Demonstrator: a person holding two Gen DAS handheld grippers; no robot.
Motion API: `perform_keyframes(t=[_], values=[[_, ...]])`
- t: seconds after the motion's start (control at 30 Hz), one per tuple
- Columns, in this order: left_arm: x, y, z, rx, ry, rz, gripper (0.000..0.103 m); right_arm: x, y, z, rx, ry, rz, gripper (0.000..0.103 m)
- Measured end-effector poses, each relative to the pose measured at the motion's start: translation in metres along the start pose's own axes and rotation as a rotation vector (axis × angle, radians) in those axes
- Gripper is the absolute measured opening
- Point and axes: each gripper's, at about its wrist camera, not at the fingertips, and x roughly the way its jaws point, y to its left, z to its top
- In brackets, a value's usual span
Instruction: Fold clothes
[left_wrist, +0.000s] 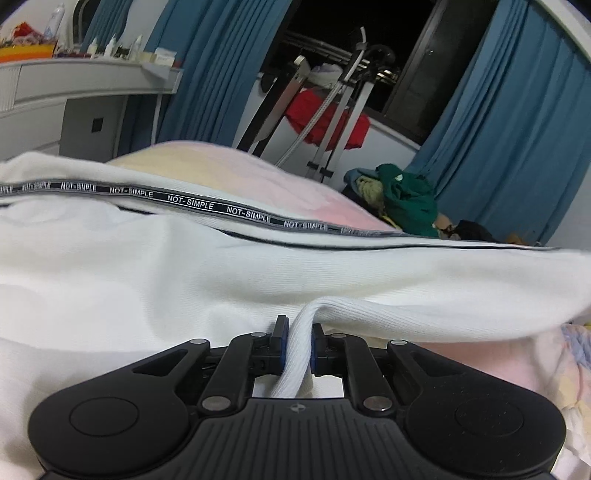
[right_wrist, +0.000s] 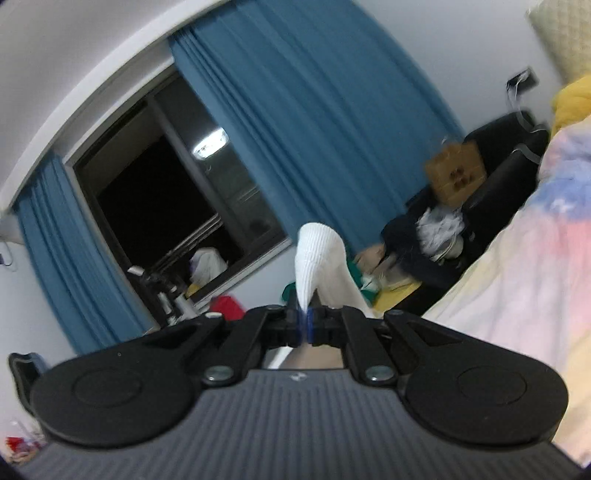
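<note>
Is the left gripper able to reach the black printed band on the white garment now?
Probably not yet: the left gripper is shut on the ribbed hem of the white garment. The printed band lies uncovered beyond it.

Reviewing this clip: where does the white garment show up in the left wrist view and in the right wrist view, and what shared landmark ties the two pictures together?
Left wrist: the white garment fills the middle, spread over the bed; its ribbed hem is pinched in the left gripper.
Right wrist: only a ribbed white fold stands up at centre, clamped in the right gripper.
Shared landmark: the blue curtains beside the dark window.
</note>
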Motion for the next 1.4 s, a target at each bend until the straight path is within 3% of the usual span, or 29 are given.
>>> perform_keyframes(t=[0.2,0.3,0.53,0.6,0.63,0.73,0.77,0.87,0.9,1.1,1.2,1.33,1.4], values=[[0.009,-0.005,-0.007,0.062,0.084,0.021,0.012,-0.019,-0.139,-0.090,0.247,0.253,-0.363,0.006],[0.010,-0.007,-0.008,0.096,0.092,0.030,0.012,-0.036,-0.175,-0.121,0.330,0.276,-0.392,0.006],[0.009,-0.010,-0.006,0.093,0.104,0.043,0.017,-0.043,-0.146,-0.113,0.166,0.297,-0.401,0.010],[0.002,-0.014,-0.005,0.101,0.100,0.053,0.029,-0.055,-0.135,-0.110,0.126,0.320,-0.415,0.015],[-0.002,-0.016,-0.004,0.108,0.097,0.060,0.034,-0.061,-0.128,-0.109,0.109,0.325,-0.416,0.026],[-0.023,-0.022,-0.003,0.126,0.083,0.067,0.053,-0.081,-0.098,-0.099,0.052,0.320,-0.389,0.062],[-0.032,-0.024,-0.003,0.134,0.079,0.066,0.060,-0.090,-0.085,-0.096,0.009,0.318,-0.374,0.067],[-0.061,-0.031,-0.003,0.180,0.052,0.049,0.071,-0.111,-0.039,-0.091,-0.137,0.341,-0.317,0.067],[-0.073,-0.034,-0.003,0.203,0.038,0.042,0.080,-0.117,-0.024,-0.091,-0.169,0.362,-0.295,0.067],[-0.139,-0.048,-0.017,0.312,-0.080,0.063,0.103,-0.171,0.066,-0.095,-0.315,0.448,-0.108,0.066],[-0.167,-0.048,-0.033,0.307,-0.081,0.054,0.103,-0.207,0.096,-0.100,-0.346,0.454,-0.010,0.068],[-0.193,-0.047,-0.058,0.319,-0.053,0.056,0.103,-0.255,0.110,-0.111,-0.334,0.409,0.075,0.087],[-0.202,-0.050,-0.066,0.337,-0.050,0.059,0.103,-0.273,0.112,-0.118,-0.354,0.393,0.099,0.086]])
